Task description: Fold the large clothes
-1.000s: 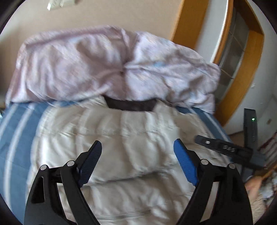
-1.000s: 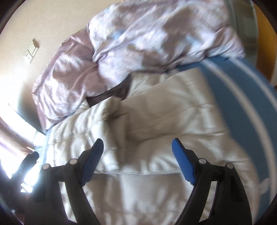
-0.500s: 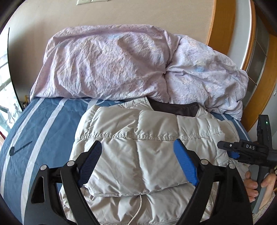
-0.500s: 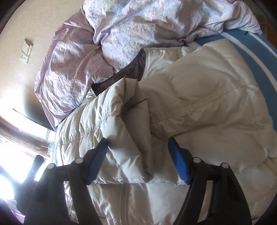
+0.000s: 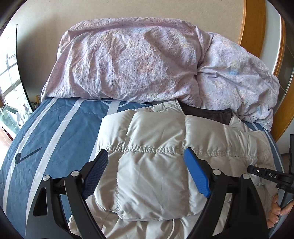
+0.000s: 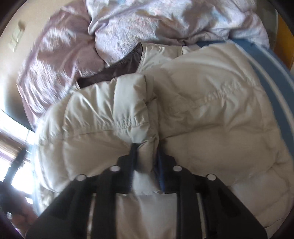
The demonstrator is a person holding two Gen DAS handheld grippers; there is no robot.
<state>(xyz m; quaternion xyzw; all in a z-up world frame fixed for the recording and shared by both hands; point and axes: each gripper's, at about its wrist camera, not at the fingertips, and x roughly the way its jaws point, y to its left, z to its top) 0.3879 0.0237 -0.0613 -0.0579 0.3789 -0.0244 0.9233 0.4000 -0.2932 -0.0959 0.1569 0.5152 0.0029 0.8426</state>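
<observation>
Right gripper [image 6: 145,163] has just been closing and now pinches a thick fold of the puffy pale jacket [image 5: 152,165], I guess to drag that side over. Left gripper [image 5: 145,174] hangs wide over the folded-in panel, holding nothing. Jacket's spread on the bed [image 5: 55,128], blue striped sheet, collar toward a rumpled lilac duvet [image 5: 137,60] against a beige wall [image 5: 128,9].
</observation>
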